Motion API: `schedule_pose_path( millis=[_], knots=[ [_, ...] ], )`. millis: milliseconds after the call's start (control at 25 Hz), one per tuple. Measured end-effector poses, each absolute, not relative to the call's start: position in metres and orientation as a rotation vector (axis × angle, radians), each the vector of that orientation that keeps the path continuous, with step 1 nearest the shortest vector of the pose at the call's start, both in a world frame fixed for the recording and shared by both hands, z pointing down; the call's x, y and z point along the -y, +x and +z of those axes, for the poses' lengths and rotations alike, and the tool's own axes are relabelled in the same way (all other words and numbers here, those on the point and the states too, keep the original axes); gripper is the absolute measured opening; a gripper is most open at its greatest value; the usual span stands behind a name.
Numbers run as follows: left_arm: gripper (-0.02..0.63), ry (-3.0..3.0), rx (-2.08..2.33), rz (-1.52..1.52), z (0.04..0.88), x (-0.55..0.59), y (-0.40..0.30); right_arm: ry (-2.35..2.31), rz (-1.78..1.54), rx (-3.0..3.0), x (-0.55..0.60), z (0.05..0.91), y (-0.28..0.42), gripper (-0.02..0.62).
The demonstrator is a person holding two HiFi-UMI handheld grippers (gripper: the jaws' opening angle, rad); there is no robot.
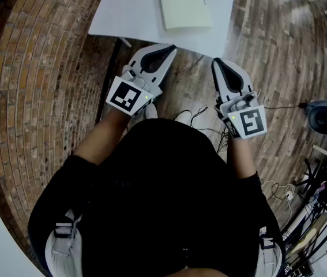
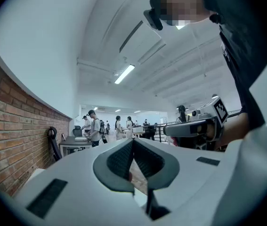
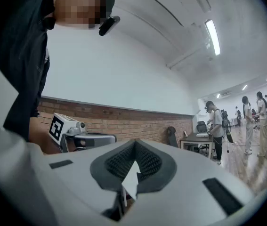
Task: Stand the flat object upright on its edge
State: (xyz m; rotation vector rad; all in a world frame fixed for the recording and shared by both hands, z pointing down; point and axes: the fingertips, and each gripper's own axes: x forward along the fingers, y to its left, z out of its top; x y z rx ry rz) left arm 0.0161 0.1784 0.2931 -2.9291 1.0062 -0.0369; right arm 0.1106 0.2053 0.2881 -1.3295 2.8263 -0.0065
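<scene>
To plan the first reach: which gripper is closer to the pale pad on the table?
The left gripper: its shut jaws point at the table edge below the pale pad; the right gripper is farther off.

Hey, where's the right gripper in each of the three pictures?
Head view: white right gripper with a marker cube, right of centre, pointing at the table.
Left gripper view: middle right, seen side-on.
Right gripper view: the gripper fills bottom centre, fingers shut.
Shared landmark: red brick wall.
</scene>
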Motion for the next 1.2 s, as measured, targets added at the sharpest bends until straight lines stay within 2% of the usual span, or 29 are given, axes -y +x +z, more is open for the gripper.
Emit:
schedule_pose_path(
  millis=[280, 560, 1200],
  knots=[
    [0.018, -2.899, -0.968, 0.045, 0.287, -0.181, -0.022, -1.356, 0.048, -2.842, -0.206, 0.281, 0.071, 0.006],
    [0.018, -2.907, -0.986, 0.053, 0.287, -0.181, -0.045, -1.418, 0.002, -2.788, -0.206, 0.286, 0.064, 0.008],
    [0.020, -2.905, -0.987, 0.044, 0.285, -0.184, -0.035, -1.464, 0.033, -2.761, -0.211, 0.287, 0.071, 0.008]
  ],
)
